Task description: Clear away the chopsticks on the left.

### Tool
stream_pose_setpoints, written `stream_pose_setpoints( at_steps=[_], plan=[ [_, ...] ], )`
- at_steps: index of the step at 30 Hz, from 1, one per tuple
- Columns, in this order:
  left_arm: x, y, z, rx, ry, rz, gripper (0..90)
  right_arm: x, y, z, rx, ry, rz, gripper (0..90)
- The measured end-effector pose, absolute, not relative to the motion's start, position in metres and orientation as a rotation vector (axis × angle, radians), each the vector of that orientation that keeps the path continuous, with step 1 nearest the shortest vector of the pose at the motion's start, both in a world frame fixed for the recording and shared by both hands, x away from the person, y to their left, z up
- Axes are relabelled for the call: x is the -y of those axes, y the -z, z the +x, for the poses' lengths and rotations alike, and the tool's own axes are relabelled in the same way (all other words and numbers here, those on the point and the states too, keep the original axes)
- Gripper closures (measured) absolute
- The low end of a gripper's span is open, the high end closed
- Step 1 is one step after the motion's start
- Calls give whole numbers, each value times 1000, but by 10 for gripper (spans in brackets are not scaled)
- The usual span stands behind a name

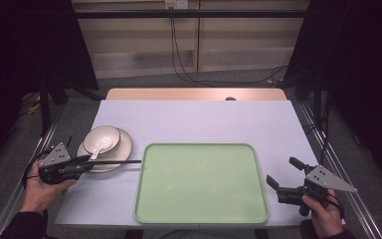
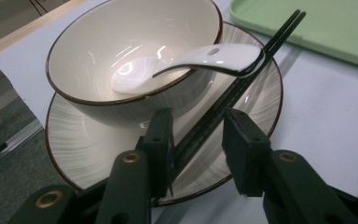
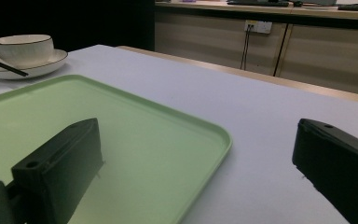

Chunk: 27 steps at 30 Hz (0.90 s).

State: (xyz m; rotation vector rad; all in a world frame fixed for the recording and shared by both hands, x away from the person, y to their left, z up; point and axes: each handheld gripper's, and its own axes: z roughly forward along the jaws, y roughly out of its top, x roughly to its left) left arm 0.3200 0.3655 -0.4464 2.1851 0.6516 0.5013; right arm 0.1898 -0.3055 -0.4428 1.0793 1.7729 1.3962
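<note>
Left gripper view has the left gripper [image 2: 198, 144] with its jaws spread around a pair of black chopsticks [image 2: 242, 79]; the sticks run up between the jaws, close against one of them, and I can't tell if it's actually biting yet, so I'd call it spread, not pinching. Those chopsticks lie across the plate [image 2: 256, 100] with their far tips just reaching the green tray [image 1: 201, 183], and a white spoon [image 2: 205, 58] sits in the bowl [image 2: 121, 32] with its handle resting right over them. That's the risk imo: lift or drag the sticks and the handle goes with them, so the spoon could flip out or clatter on the plate, and two thin sticks might scissor apart if the squeeze lands off-centre. In the high view the bowl and plate are at the left of the table [image 1: 194, 119], just left of the tray. The right gripper [image 1: 283, 175] hangs wide open and empty at the tray's near right corner, well apart from the dishes.
</note>
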Motion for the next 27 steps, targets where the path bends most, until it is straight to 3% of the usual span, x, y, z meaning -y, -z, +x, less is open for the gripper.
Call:
stream_pose_setpoints(
  at_steps=[4,27],
  plan=[
    [-365,446,322,-621,-479,2214,741,306,443,190,-1775,-1403,1079,12],
    [-357,445,329,-510,-445,2285,725,305,443,190,-1783,-1405,1083,12]
  ],
)
